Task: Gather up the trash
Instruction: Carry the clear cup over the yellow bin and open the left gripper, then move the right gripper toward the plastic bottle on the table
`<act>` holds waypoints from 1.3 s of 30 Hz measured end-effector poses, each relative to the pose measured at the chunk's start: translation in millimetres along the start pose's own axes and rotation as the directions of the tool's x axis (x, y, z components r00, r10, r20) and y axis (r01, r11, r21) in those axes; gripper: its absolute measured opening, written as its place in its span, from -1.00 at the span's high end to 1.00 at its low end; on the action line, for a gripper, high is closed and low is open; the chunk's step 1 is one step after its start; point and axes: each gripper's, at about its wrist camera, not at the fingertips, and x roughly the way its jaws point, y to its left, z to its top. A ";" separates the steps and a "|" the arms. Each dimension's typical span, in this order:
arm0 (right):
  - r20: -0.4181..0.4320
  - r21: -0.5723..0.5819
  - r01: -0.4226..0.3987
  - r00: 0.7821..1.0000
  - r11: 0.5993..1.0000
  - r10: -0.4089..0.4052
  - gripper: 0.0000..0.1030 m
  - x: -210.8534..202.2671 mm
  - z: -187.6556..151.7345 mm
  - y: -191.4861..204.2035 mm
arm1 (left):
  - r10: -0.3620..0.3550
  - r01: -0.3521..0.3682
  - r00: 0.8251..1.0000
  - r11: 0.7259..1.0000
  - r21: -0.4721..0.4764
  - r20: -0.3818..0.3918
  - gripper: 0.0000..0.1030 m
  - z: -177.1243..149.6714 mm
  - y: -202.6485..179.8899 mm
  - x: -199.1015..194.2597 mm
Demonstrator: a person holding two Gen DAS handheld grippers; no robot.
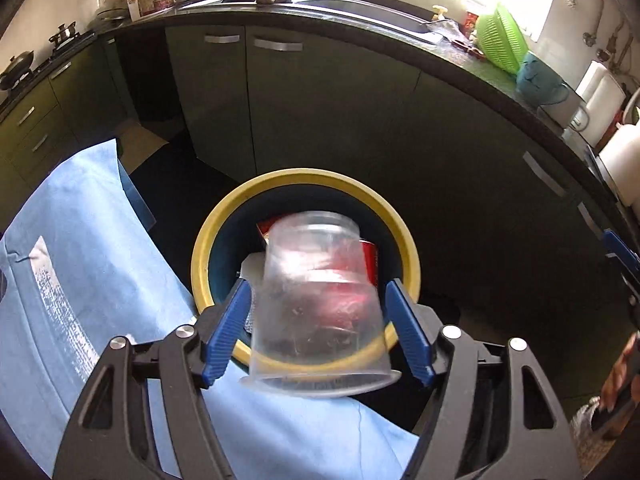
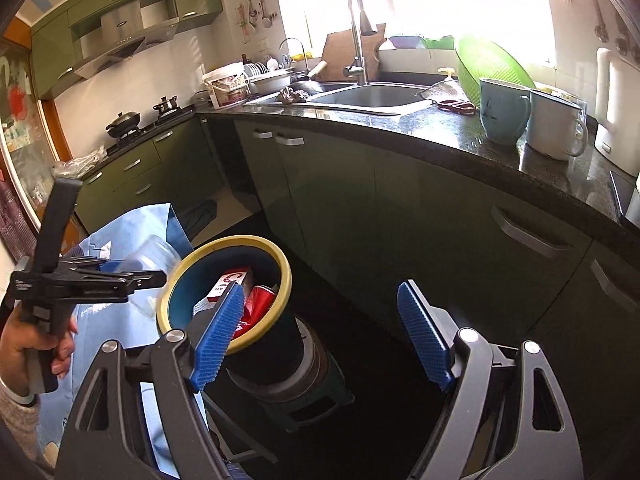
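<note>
A clear plastic cup hangs upside down between the blue fingers of my left gripper, right over a yellow-rimmed trash bin. The fingers stand slightly apart from the cup's sides; the cup looks blurred, and I cannot tell whether it is gripped or loose. The bin holds a red can and a red and white carton. My right gripper is open and empty, beside the bin. In the right wrist view the left gripper and the cup sit at the bin's left rim.
A blue cloth covers the surface left of the bin. Green cabinets and a dark countertop run behind. On the counter stand a sink, two mugs and a green colander. The floor is dark.
</note>
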 end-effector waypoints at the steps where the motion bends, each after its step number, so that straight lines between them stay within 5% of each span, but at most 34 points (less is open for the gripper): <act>1: -0.004 -0.001 -0.007 1.000 1.000 0.007 -0.52 3.0 1.1 1.3 | 0.001 -0.001 1.000 1.000 -0.007 -0.001 -0.42 2.9 1.6 3.9; 6: -0.016 -0.029 -0.066 0.998 0.997 0.066 -0.52 13.7 7.5 26.2 | -0.007 0.010 0.998 0.998 -0.057 0.056 -0.42 4.9 14.2 -11.0; 13: -0.090 -0.130 -0.212 0.975 0.969 0.202 -0.52 32.8 13.5 108.5 | 0.020 0.008 0.944 0.996 -0.084 0.330 -0.69 -51.3 63.0 -160.3; 16: -0.132 -0.195 -0.301 0.951 0.933 0.279 -0.52 37.1 12.6 168.6 | 0.100 -0.063 0.895 0.993 -0.100 0.435 -0.72 -87.2 92.4 -223.6; 20: -0.219 -0.307 -0.407 0.910 0.860 0.353 -0.52 41.5 2.4 260.5 | 0.249 -0.160 0.805 0.965 -0.207 0.539 -0.79 -143.3 143.5 -289.2; 24: -0.313 -0.407 -0.489 0.868 0.771 0.385 -0.52 38.8 -25.4 352.9 | 0.412 -0.222 0.713 0.900 -0.375 0.567 -0.82 -199.3 213.7 -325.7; 27: -0.404 -0.441 -0.577 0.811 0.687 0.423 -0.52 36.2 -51.6 412.7 | 0.497 -0.213 0.680 0.837 -0.504 0.539 -0.82 -234.5 271.4 -331.5; 32: -0.573 -0.412 -0.719 0.682 0.559 0.454 -0.52 33.7 -90.3 487.4 | 0.622 -0.216 0.627 0.717 -0.663 0.468 -0.82 -276.3 340.6 -329.9; 35: -0.655 -0.382 -0.777 0.610 0.500 0.446 -0.52 27.5 -106.5 519.9 | 0.688 -0.241 0.596 0.645 -0.725 0.414 -0.82 -287.5 358.4 -330.7; 39: -0.762 -0.327 -0.829 0.515 0.454 0.392 -0.52 24.5 -123.1 549.2 | 0.743 -0.281 0.551 0.594 -0.753 0.380 -0.82 -299.2 356.9 -335.6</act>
